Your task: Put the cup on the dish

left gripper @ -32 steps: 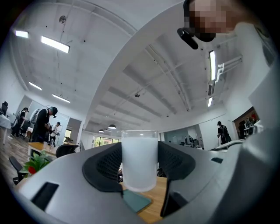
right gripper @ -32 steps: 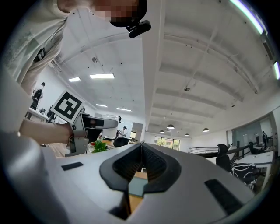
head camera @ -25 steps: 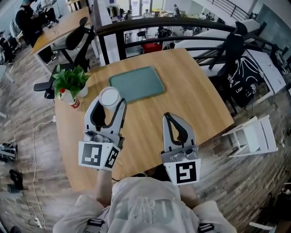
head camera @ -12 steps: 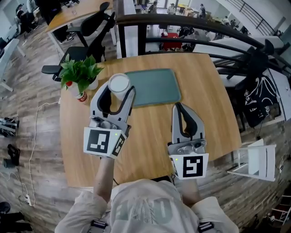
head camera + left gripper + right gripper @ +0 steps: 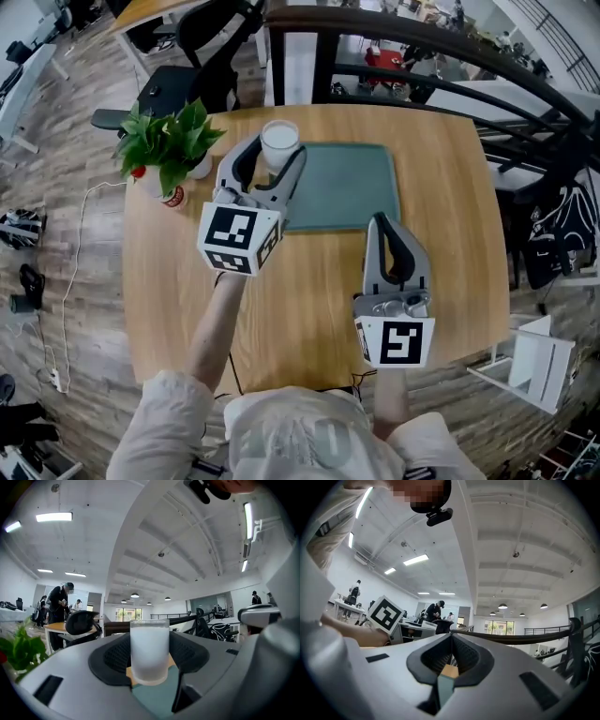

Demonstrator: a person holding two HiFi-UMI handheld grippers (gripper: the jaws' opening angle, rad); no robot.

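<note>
Left gripper (image 5: pixel 278 155) has moved forward, clamped on the frosted white cup (image 5: pixel 279 137), now above the 10 o'clock corner of the grey-green rectangular dish (image 5: pixel 349 187); right gripper (image 5: pixel 386 228) closed, empty; risk: releasing here could land the cup on the rim and tip it.

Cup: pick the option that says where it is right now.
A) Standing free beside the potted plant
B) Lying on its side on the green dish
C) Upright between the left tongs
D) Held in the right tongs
C: the cup stands upright between the left tongs, which are closed on its sides, while the right tongs are shut on nothing.
</note>
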